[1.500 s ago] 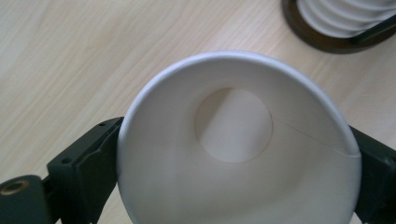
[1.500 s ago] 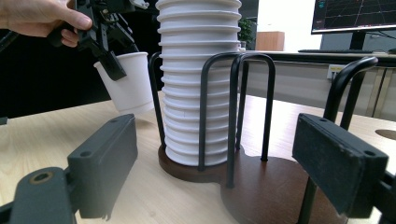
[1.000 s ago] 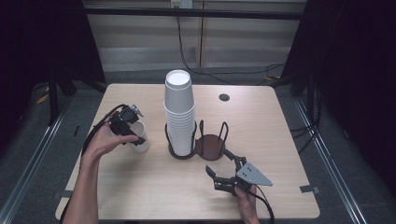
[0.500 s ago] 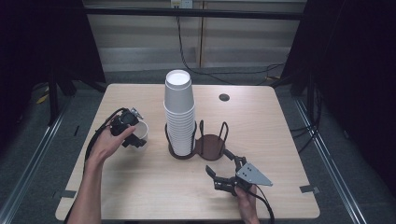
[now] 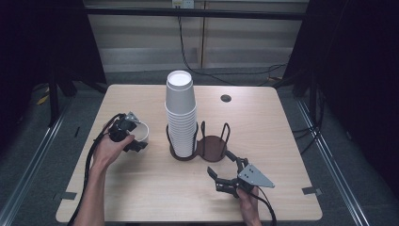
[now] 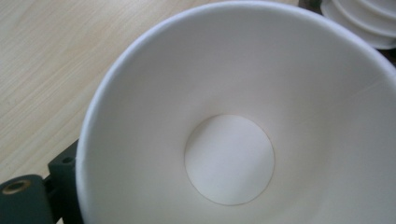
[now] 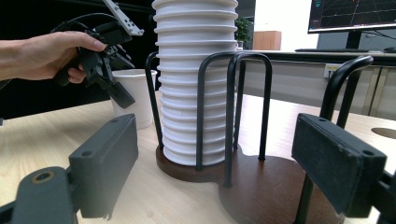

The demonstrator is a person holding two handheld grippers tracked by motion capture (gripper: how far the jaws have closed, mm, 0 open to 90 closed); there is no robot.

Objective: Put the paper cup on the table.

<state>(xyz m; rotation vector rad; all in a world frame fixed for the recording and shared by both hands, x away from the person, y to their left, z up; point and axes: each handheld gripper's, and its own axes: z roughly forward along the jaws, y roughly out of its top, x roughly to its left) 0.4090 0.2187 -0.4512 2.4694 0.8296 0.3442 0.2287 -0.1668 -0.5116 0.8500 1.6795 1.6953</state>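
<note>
A cup (image 5: 140, 131) is sitting at nine o'clock of the cup stack (image 5: 181, 113). The stack is standing in the holder (image 5: 212, 147), in its nine o'clock ring.

my left gripper (image 5: 134, 141) has come down toward the table (image 5: 141, 188) with the single white cup (image 5: 140, 130) and drifted a little nearer to the tall cup stack (image 5: 180, 115); a second ago the cup sat tilted and higher in my hand, and now it stands upright with its base down on the wood, just left of the stack's holder (image 5: 202, 146). my jaws have just been closing a little, with the cup's wall between them, one jaw outside the rim and the other inside it. my left forearm now reaches farther in over the table
</note>
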